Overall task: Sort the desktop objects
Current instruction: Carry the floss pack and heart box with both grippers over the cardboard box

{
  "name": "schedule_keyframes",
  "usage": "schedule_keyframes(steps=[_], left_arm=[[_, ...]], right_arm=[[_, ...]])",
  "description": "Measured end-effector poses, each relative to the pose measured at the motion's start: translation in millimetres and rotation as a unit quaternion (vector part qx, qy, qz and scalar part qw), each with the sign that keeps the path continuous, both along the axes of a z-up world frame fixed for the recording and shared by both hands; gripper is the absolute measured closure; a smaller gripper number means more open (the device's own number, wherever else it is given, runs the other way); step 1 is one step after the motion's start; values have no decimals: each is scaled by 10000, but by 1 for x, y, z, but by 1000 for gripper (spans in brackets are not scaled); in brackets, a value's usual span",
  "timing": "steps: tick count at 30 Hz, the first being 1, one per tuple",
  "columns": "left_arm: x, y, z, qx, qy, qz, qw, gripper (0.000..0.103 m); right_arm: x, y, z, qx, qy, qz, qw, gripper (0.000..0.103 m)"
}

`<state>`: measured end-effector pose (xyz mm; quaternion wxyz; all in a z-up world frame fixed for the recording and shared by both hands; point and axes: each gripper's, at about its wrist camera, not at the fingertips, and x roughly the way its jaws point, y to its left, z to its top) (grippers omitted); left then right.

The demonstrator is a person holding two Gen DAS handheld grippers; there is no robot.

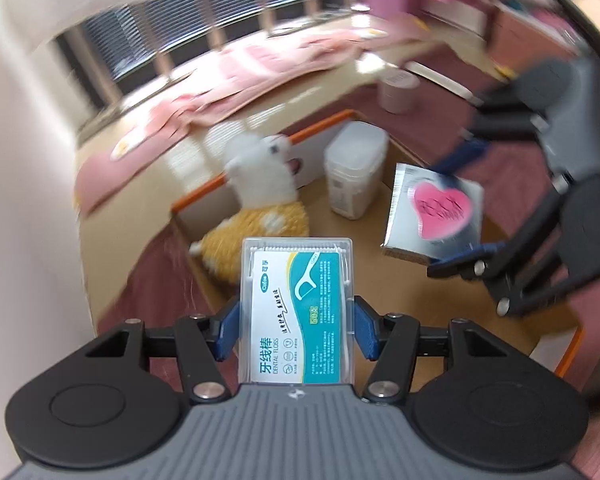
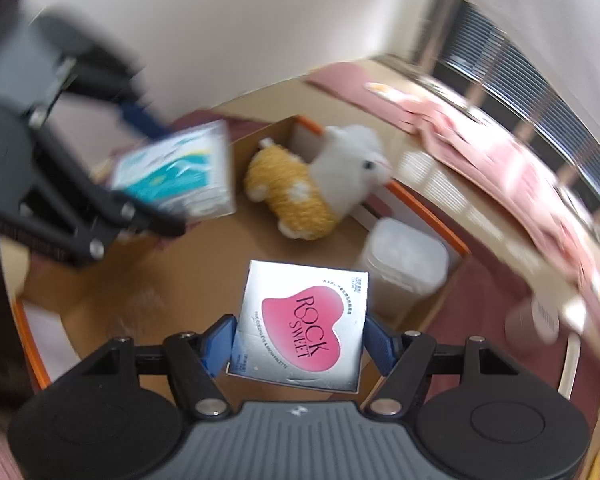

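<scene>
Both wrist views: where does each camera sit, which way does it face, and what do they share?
Left wrist: on the left gripper, looking along its fingers down into the cardboard box; it grips the dental floss case; the right gripper shows at right.
Right wrist: on the right gripper, facing the same box; it grips the silver Rock Sweet box.
Shared: plush toy, clear plastic container, both held items.

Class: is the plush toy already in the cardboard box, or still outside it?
In. The plush toy lies on the floor of the cardboard box, within its orange-edged walls, beside a white lidded tub.
</scene>
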<state>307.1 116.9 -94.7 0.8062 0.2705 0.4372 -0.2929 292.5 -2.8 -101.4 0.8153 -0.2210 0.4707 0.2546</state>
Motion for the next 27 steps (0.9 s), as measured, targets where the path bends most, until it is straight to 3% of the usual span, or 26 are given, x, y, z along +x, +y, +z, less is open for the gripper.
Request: schedule_keyframes(steps=[5, 11, 18, 27], left_arm=[[2, -13, -15, 304, 43, -738, 9968, 46], [3, -25, -35, 721, 50, -1583, 9847, 46], [10, -36, -58, 1297, 35, -2251, 9657, 46], [18, -44, -77, 1588, 138, -2806, 9465, 46]], right_arm=[[12, 8, -9, -391, 85, 886, 9953, 35], [14, 15, -23, -749, 68, 1771, 9813, 35], [16, 19, -41, -1005, 139, 2243, 9692, 35], [18, 20, -51, -995, 322, 2542, 9615, 35]])
